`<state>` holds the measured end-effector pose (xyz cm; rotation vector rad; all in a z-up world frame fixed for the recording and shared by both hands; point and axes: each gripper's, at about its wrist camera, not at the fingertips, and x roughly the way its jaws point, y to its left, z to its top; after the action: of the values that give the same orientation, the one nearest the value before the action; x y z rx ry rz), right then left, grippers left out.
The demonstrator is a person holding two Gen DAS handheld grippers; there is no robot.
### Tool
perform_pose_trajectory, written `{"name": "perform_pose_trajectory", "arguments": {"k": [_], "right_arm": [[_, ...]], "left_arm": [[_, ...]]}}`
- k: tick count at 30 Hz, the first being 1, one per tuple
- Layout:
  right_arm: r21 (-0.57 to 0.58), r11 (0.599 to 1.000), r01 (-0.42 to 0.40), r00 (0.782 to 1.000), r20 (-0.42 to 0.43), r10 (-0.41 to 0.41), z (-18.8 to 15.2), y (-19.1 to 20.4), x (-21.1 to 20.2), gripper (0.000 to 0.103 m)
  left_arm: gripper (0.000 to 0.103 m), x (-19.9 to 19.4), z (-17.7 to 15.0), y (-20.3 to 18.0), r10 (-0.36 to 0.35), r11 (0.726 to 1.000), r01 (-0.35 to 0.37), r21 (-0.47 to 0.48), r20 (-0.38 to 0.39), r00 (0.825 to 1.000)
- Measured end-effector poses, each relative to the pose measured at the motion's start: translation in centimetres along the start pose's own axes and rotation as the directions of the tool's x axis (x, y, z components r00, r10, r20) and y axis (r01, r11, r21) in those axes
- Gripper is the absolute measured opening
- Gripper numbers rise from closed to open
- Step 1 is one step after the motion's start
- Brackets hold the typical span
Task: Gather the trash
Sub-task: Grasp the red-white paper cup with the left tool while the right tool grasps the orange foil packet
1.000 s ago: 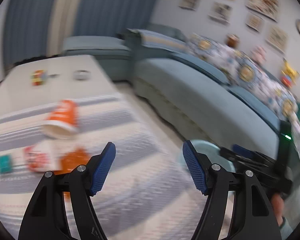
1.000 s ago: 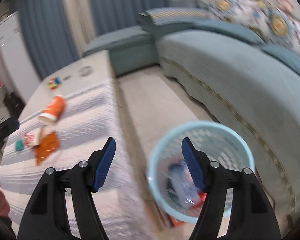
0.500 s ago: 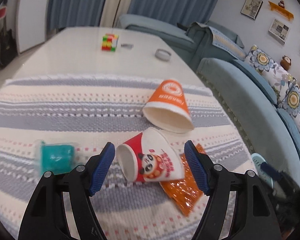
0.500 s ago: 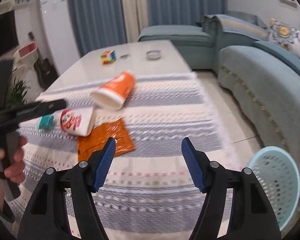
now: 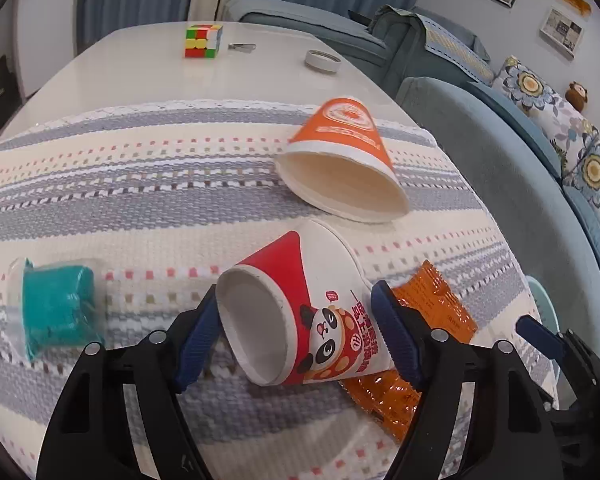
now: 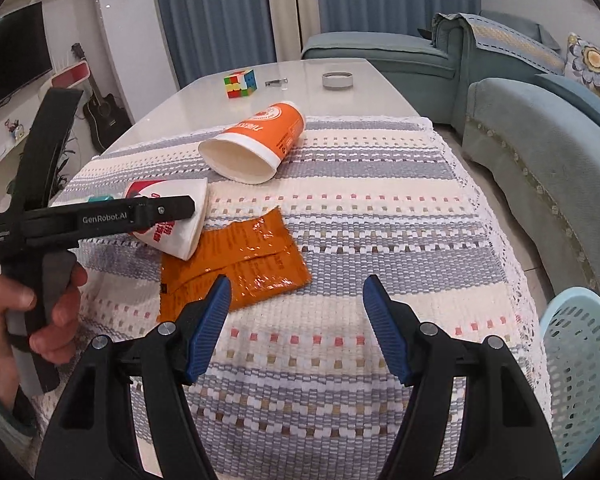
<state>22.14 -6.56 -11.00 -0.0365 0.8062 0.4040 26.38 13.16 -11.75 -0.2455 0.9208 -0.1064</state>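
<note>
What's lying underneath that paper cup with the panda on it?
The panda cup lies on its side, one end resting on an orange foil wrapper on the striped cloth. How far the wrapper runs beneath it is hidden by the cup.

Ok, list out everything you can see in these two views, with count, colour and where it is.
panda cup: one, red and white, on its side between the left tongs' fingers, partly on the wrapper
orange cup: one, orange and white, on its side, farther back on the cloth
wrapper: one, orange foil, flat on the cloth
teal packet: one, teal in clear wrap, left of the panda cup
puzzle cube: one, multicoloured, far bare tabletop
metal clip: one, silver, beside the cube
round lid: one, whitish, far tabletop
striped cloth: one, grey and cream, over the table
basket: one, pale blue, on the floor, right
sofa: teal, right
left tongs: closing around the panda cup
right tongs: open, empty
hand: one, gripping the left tongs' handle
</note>
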Motion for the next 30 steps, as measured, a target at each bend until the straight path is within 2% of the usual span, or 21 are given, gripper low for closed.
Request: {"name": "perform_pose_trajectory", "arguments": {"k": [2,5,9,13,15,18,20,23,25,28,30], "right_arm": [[-0.011,1.0,0.0,1.0,-0.009,0.0,0.3,0.2,0.4,0.064],[-0.014,1.0,-0.001,1.0,-0.013,0.001,0.3,0.4,0.5,0.064],[-0.044,0.999,-0.003,0.999,-0.037,0.002,0.4,1.3,0.9,0.064],[-0.024,0.994,-0.103,0.99,-0.1,0.1,0.3,2.9,1.5,0.068],[-0.057,0.995,-0.082,0.988,-0.137,0.074,0.2,4.3,2.3,0.073],[-0.11,0.993,-0.051,0.983,-0.182,0.031,0.0,6.0,3.6,0.075],[-0.141,0.99,-0.029,0.981,-0.192,0.002,0.2,6.9,4.1,0.08],[-0.141,0.99,-0.012,0.981,-0.196,-0.016,0.5,7.2,4.5,0.08],[-0.137,0.99,-0.007,0.983,-0.185,-0.019,0.6,7.2,4.5,0.076],[-0.132,0.991,-0.01,0.987,-0.157,-0.011,0.9,7.2,4.5,0.053],[-0.129,0.991,-0.025,0.99,-0.141,0.007,0.8,7.2,4.3,0.03]], "left_arm": [[0.064,-0.4,-0.5,-0.5,0.016,1.0,-0.016,0.002,0.021,1.0],[0.058,-1.7,-1.4,-0.5,0.004,1.0,-0.003,-0.019,0.055,0.998],[0.055,-4.3,-2.7,0.4,-0.01,0.998,0.017,-0.064,0.11,0.994],[0.055,-6.5,-3.8,1.8,-0.041,0.992,0.058,-0.113,0.149,0.988],[0.055,-7.6,-4.4,2.8,-0.074,0.983,0.101,-0.156,0.169,0.983],[0.055,-8.8,-5.2,4.0,-0.081,0.972,0.121,-0.203,0.196,0.977],[0.055,-9.4,-5.7,4.2,-0.073,0.97,0.117,-0.212,0.206,0.976],[0.055,-10.1,-6.5,4.0,-0.046,0.977,0.091,-0.192,0.225,0.973],[0.055,-10.5,-6.7,4.1,-0.038,0.979,0.084,-0.184,0.24,0.97],[0.055,-10.8,-7.2,4.3,-0.044,0.978,0.093,-0.186,0.254,0.966],[0.055,-10.8,-7.4,4.5,-0.047,0.976,0.098,-0.192,0.255,0.966]]}}
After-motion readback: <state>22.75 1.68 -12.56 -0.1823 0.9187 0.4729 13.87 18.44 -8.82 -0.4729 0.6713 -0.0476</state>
